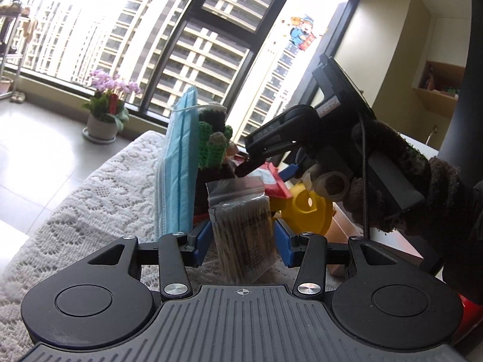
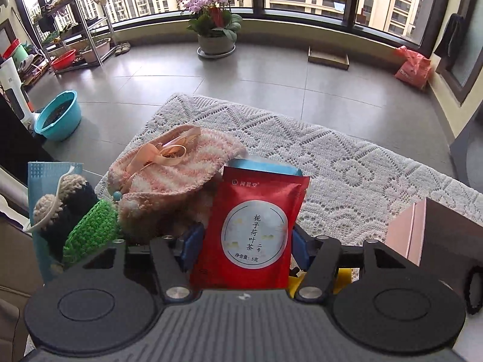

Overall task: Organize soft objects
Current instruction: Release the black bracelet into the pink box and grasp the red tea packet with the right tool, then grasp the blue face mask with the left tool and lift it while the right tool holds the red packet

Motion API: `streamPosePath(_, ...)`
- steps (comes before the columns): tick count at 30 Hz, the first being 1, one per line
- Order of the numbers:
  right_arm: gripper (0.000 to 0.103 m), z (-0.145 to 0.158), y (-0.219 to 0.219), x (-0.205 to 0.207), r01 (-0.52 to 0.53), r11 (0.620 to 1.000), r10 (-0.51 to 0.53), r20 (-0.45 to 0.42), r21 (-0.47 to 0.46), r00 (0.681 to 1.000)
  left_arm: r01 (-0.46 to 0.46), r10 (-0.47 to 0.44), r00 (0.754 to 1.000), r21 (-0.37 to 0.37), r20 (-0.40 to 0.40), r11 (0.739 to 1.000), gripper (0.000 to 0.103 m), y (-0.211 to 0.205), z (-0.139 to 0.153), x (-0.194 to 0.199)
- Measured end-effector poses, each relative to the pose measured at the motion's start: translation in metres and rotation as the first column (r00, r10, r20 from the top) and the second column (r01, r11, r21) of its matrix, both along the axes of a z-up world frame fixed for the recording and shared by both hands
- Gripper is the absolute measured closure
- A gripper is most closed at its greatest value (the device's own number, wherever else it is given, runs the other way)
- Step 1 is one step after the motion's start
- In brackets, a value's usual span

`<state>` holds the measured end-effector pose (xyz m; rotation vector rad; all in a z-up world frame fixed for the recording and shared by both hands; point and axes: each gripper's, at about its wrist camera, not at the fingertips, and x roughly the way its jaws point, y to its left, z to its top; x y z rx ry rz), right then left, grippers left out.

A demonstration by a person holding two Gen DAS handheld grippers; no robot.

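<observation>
Left wrist view shows my left gripper (image 1: 241, 242) spread around the upright bag of cotton swabs (image 1: 243, 235), long axis vertical between the pads without clear contact, while my right gripper (image 2: 243, 249) holds the red tea packet (image 2: 252, 229) upright beside the pink knitted pouch (image 2: 175, 163).

Left wrist view: print on the bag of cotton swabs (image 1: 243, 235) too blurred to read; its lower end hidden behind the gripper body. Blue face mask (image 1: 178, 169) hides most of the green and black crochet piece (image 1: 212, 141) behind it. Yellow plastic object (image 1: 306, 208) partly covered by the gloved hand (image 1: 392, 187); shape cannot be told.

Right wrist view: red tea packet (image 2: 255, 229) covers the near side of the pink knitted pouch (image 2: 178, 163). A blue-edged item (image 2: 262, 167) behind the packet, possibly a second sachet. Pink box (image 2: 422, 229) partly hidden by the gripper.
</observation>
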<state>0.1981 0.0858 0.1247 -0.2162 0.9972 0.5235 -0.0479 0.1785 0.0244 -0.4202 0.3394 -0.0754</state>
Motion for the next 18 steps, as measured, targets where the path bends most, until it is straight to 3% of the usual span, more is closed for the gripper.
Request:
streamPosePath(4,0.051,0.036,-0.030,-0.029,-0.016,0.998,0.011,0.079,0.053,0.997,-0.022,0.022,1.000,-0.003,0.012,1.000,0.053,0.002,0.001,-0.003)
streamPosePath(9,0.051,0.062,-0.079,-0.078,-0.057,0.990,0.042,0.115,0.127,0.992,-0.101,0.099,0.993,0.029,0.060,0.994,0.053,0.006,0.016,-0.012)
streamPosePath(14,0.050,0.058,-0.129,-0.137,-0.091,0.985,0.074,0.116,0.148,0.990,-0.180,0.180,0.984,0.128,0.010,0.975,0.053,0.018,0.036,0.015)
streamPosePath(16,0.050,0.046,-0.151,-0.160,-0.087,0.985,0.073,0.098,0.150,0.993,-0.170,0.177,0.984,0.165,-0.029,0.972,0.053,0.022,0.037,0.034)
streamPosePath(18,0.050,0.032,-0.171,-0.179,-0.071,0.989,0.060,0.088,0.131,0.994,-0.144,0.161,0.983,0.173,-0.088,0.974,0.044,0.026,0.033,0.053)
